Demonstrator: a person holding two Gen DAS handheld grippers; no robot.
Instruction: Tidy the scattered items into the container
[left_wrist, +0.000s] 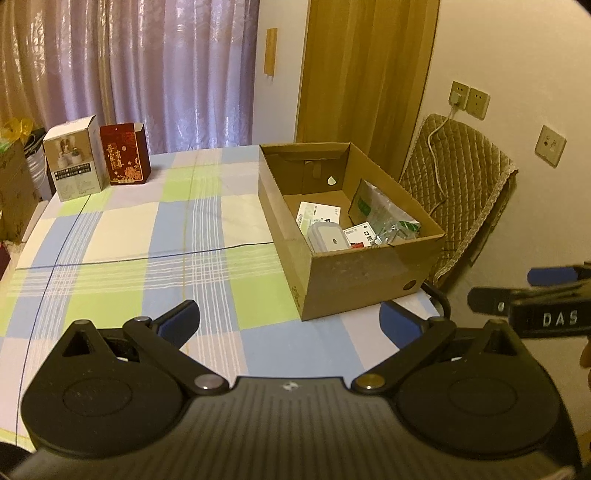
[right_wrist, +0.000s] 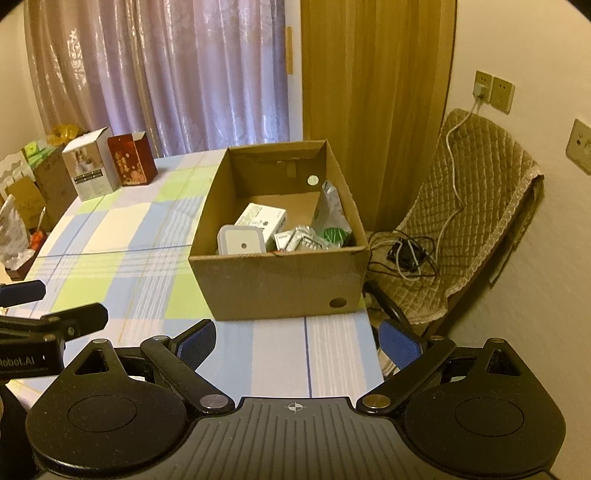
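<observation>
An open cardboard box (left_wrist: 354, 280) (right_wrist: 273, 284) stands on the right part of a table with a checked cloth (left_wrist: 129, 236) (right_wrist: 122, 236). Inside lie a white carton (right_wrist: 260, 219), a grey lidded case (left_wrist: 328, 238) (right_wrist: 240, 242), a plastic bag (left_wrist: 373, 206) (right_wrist: 330, 210) and small packets (right_wrist: 301, 240). My left gripper (left_wrist: 291, 323) is open and empty, held above the cloth in front of the box. My right gripper (right_wrist: 299, 341) is also open and empty, near the table's right front edge; in the left wrist view it shows at the right (left_wrist: 524, 295).
A white product box (left_wrist: 75, 158) (right_wrist: 94, 164) and a dark red gift box (left_wrist: 125, 155) (right_wrist: 133, 158) stand at the table's far left corner. A chair with a quilted cover (left_wrist: 461, 192) (right_wrist: 469, 206) and cables (right_wrist: 406, 254) sits right of the table. Bags and cartons (right_wrist: 33, 192) crowd the left.
</observation>
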